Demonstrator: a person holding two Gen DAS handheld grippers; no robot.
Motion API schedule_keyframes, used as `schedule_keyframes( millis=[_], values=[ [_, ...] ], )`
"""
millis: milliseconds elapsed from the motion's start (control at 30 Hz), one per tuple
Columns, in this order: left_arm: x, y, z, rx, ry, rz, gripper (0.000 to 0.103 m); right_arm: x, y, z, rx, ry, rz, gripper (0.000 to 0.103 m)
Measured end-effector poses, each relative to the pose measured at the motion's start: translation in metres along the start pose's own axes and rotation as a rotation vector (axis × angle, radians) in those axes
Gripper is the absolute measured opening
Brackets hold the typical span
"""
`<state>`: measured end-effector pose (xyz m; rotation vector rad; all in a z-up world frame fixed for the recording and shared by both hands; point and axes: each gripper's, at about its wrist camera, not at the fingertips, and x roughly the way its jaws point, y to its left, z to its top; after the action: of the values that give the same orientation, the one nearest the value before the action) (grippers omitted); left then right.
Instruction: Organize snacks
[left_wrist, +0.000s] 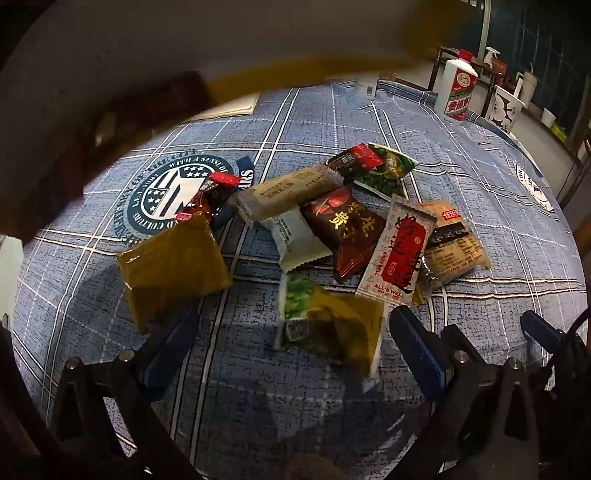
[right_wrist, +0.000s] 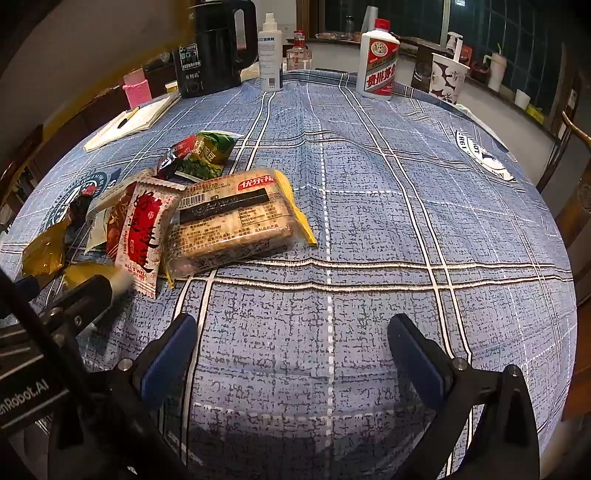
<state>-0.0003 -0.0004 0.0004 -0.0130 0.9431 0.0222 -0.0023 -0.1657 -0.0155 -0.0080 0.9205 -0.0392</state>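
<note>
Snacks heaped left of centre on the desk (right_wrist: 369, 258), under a blue plaid cloth. Largest: a clear cracker pack (right_wrist: 232, 218) with yellow ends, lying flat at the heap's right edge. Leaning on its left side, a white-and-red sachet (right_wrist: 142, 236) marked "ALL'S WELL". Behind, green pea packets (right_wrist: 208, 153) and a small red-and-black sweet (right_wrist: 173, 153). In the left wrist view, also a dark red pouch (left_wrist: 347, 229), a long beige bar (left_wrist: 284, 194), and a yellow-tinted packet (left_wrist: 173, 267).

Left gripper (left_wrist: 295, 350): jaws spread wide, a blurred green-and-yellow packet (left_wrist: 325, 332) between them, contact unclear. Right gripper (right_wrist: 291, 354): jaws spread, nothing between, over bare cloth right of the heap.

Far edge: white bottle (right_wrist: 378, 62), black kettle (right_wrist: 214, 48), notebook (right_wrist: 129, 122).
</note>
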Motion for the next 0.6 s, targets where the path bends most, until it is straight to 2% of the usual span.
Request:
schedule_keyframes(
  millis=[600],
  values=[
    [-0.010,-0.002,0.007,-0.011,0.030,0.006,0.103,0.000,0.000,0.000,0.000,0.000,-0.001,0.103]
  ],
)
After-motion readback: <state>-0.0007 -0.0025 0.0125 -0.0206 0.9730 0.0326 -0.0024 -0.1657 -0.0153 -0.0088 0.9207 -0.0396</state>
